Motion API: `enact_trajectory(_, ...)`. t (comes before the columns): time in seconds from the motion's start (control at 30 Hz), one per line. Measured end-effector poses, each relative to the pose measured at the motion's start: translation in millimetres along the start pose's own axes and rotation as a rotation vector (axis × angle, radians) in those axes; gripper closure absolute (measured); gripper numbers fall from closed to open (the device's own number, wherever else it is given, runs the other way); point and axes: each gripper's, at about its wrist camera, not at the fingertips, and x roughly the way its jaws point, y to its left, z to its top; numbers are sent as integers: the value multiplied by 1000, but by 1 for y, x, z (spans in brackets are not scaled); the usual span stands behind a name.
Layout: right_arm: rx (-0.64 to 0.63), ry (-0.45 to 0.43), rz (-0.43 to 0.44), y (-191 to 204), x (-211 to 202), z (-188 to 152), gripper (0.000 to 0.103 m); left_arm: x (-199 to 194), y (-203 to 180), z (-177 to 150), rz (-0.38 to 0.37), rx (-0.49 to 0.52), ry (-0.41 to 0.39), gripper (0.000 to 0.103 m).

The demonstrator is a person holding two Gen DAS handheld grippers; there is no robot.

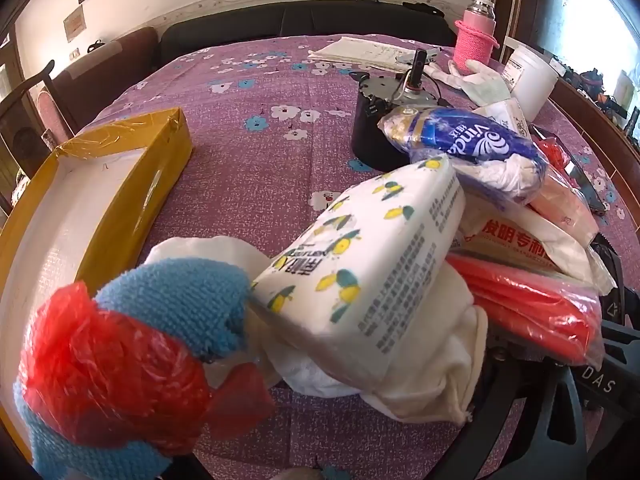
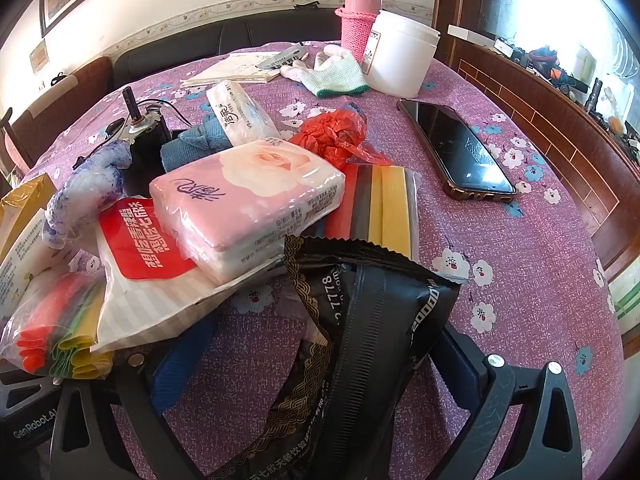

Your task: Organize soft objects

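Observation:
In the left wrist view a blue knitted cloth (image 1: 180, 300) with a red plastic bag (image 1: 108, 364) fills the lower left, close over my left gripper, whose fingers are hidden. Beside them a white tissue pack with lemon print (image 1: 360, 260) leans on a white cloth (image 1: 432, 368). A yellow open box (image 1: 132, 184) lies at the left. In the right wrist view my right gripper (image 2: 320, 400) holds a black foil pouch (image 2: 360, 328) between its fingers. A pink rose tissue pack (image 2: 248, 200) tops a pile of soft packs.
A phone (image 2: 456, 152) lies at the right on the purple flowered tablecloth (image 2: 520, 264). A white jar (image 2: 400, 56), a pink flask (image 2: 360, 12), white gloves (image 2: 336, 72) and papers stand at the back. A black motor device (image 1: 380, 120) sits mid-table.

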Motion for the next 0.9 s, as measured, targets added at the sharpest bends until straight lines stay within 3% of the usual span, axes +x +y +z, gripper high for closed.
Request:
enact_trajectory(0.73,1,1,1,0,0,0,1,0,0,0,5,-4,3,0)
enact_trajectory(0.9,-16,23,21,-1,-1,0,1,1,-1,2,6,1,58,0)
